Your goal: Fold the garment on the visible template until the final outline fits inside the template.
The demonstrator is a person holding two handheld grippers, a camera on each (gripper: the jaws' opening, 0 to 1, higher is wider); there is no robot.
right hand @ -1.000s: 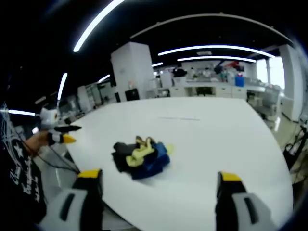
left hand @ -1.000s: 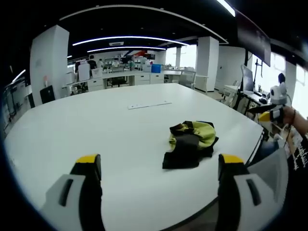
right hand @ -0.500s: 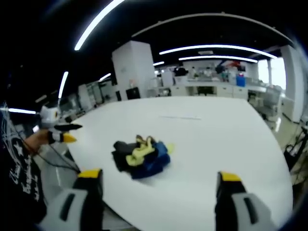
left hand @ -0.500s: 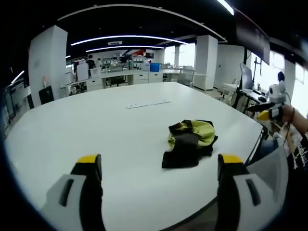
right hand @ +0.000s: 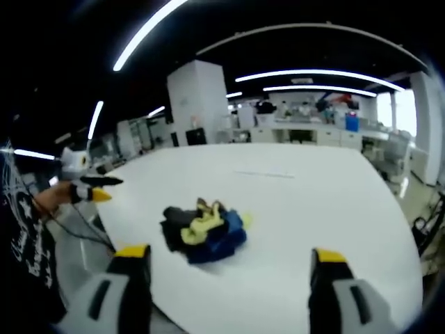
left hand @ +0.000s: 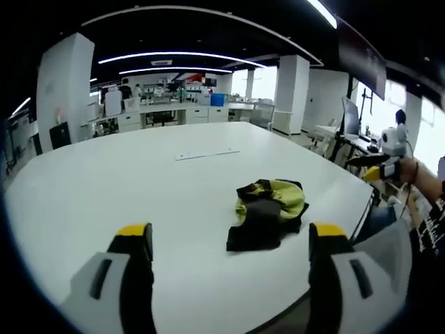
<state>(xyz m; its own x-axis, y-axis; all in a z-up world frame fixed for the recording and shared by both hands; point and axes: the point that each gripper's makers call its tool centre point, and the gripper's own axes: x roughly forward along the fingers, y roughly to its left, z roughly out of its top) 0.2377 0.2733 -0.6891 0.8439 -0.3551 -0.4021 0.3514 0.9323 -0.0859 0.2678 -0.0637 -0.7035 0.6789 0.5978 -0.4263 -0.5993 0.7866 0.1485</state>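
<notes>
Little has changed: my views drifted slightly. The garment (left hand: 266, 212) still lies bunched near the tabletop (left hand: 104, 181) edge, both grippers' fingers (left hand: 135, 240) spread, empty; folding hasn't begun.

Garment (left hand: 266, 212) unmoved, apparently; both cameras drifted slightly; no new grasp.

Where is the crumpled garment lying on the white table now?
The garment lies bunched near the table's front edge, ahead of both open tools and touched by neither.
</notes>
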